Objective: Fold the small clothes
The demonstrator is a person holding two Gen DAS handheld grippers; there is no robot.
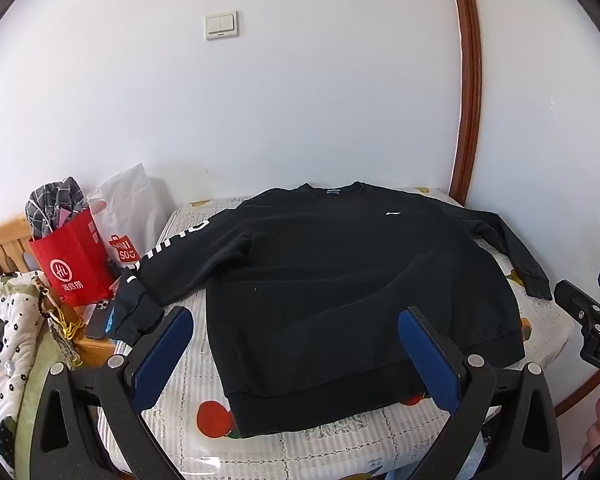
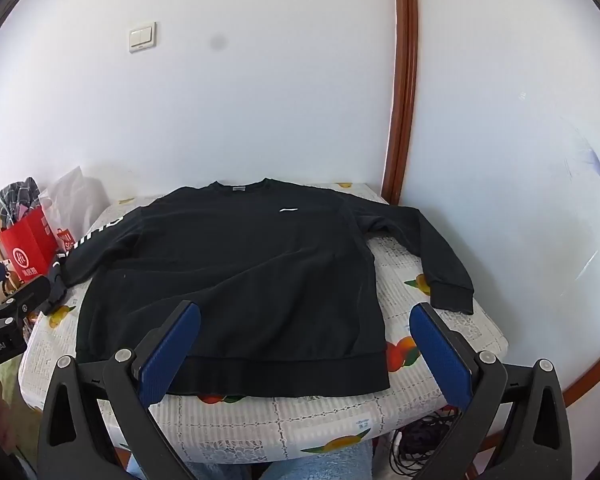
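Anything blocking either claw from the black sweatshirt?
Nothing visible. The black sweatshirt lies flat on the table, facing both claws. The left claw and right claw are open above its hem, with nothing in between. The red bag stands off to the left.

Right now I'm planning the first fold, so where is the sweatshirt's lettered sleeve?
In the left wrist view, the lettered sleeve stretches left, its cuff hanging off the table edge beside the red bag.

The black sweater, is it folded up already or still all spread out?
Spread out. The black sweater lies flat on the table, both sleeves out sideways.
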